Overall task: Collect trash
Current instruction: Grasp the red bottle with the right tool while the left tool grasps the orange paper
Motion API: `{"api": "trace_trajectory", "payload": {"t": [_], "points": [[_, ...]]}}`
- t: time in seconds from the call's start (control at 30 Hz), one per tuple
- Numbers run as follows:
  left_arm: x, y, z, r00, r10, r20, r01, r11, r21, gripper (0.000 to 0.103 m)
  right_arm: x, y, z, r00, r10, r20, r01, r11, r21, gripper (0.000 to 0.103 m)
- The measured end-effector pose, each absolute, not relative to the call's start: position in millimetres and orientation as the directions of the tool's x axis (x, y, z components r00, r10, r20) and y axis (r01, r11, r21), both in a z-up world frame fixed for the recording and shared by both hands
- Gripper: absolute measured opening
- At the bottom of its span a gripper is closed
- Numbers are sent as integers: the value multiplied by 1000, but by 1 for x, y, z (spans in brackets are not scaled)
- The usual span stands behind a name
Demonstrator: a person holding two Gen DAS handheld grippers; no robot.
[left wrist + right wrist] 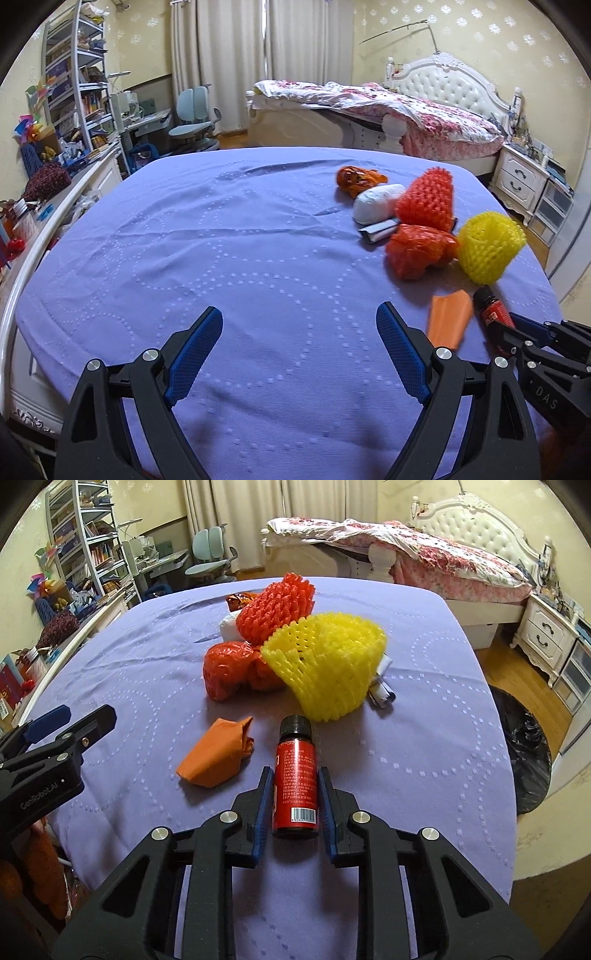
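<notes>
While my right gripper (294, 775) clamps the red bottle (295, 781) lying just before the yellow net (328, 668), my left gripper (299, 314) hangs spread, empty, well left of that net.

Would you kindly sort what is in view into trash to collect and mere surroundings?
Trash: red bottle in the right gripper; yellow foam net; red foam net; orange paper wad; red plastic bag.
Surroundings: purple cloth; bookshelf; desk chair; bed.

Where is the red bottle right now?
Right wrist view: the red bottle lies on the purple cloth, clamped by the right gripper, beside orange paper.
</notes>
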State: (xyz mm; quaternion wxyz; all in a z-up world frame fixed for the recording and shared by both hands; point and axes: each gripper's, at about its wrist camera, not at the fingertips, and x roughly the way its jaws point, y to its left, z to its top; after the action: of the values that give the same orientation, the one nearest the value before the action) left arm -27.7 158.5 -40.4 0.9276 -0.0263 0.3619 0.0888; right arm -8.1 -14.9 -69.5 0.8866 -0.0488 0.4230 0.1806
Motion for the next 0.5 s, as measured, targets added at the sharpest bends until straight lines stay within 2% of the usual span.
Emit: {"api": "trace_trajectory", "payload": {"t": [0.4,0.5], "points": [[-25,94,-43,734,4,-679,-4,1000,1,85,-16,-74,-69,622,238,-746,-241,965,107,23],[-18,82,-48,722,-7,-692,26,999,18,78,-16,-83,-70,627,237,-742,-225,967,119,23]]}}
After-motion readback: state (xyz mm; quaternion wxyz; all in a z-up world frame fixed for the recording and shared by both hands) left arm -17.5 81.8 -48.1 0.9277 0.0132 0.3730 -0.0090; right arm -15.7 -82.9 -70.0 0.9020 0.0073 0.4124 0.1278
